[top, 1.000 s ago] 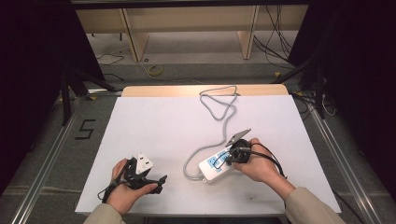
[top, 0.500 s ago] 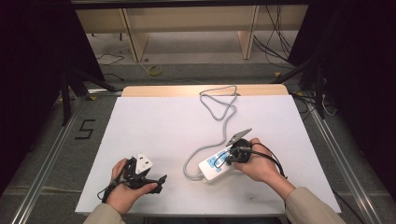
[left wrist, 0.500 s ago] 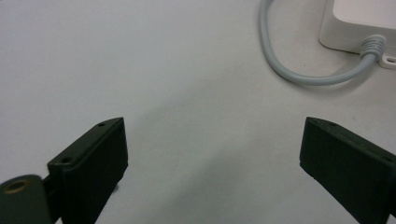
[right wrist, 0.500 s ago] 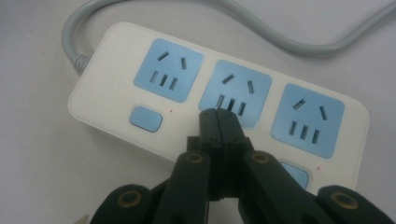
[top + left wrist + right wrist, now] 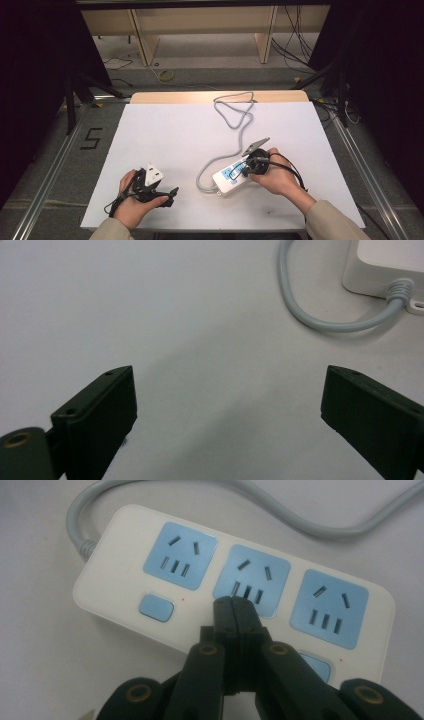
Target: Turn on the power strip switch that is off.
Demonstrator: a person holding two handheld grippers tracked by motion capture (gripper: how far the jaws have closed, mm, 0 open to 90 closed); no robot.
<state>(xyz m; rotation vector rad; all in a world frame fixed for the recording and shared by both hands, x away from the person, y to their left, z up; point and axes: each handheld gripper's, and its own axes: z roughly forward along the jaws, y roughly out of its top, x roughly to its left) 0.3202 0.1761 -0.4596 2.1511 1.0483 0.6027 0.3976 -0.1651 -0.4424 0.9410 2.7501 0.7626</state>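
Across the middle of the frame we see a white plastic power strip (image 5: 120, 595) with three pale blue sockets, its grey cable (image 5: 280, 507) looping along the top. From the bottom centre, our right gripper (image 5: 233, 611) rises, black jaws pressed together, tips over the middle socket (image 5: 251, 580)

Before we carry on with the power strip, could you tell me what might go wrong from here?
The right gripper, jaws shut, rests its tip at the middle switch of the power strip; it may slip onto the socket above instead. The left gripper stands open and apart on the table, so the light strip may slide. The grey cable loops behind and could drag it askew.
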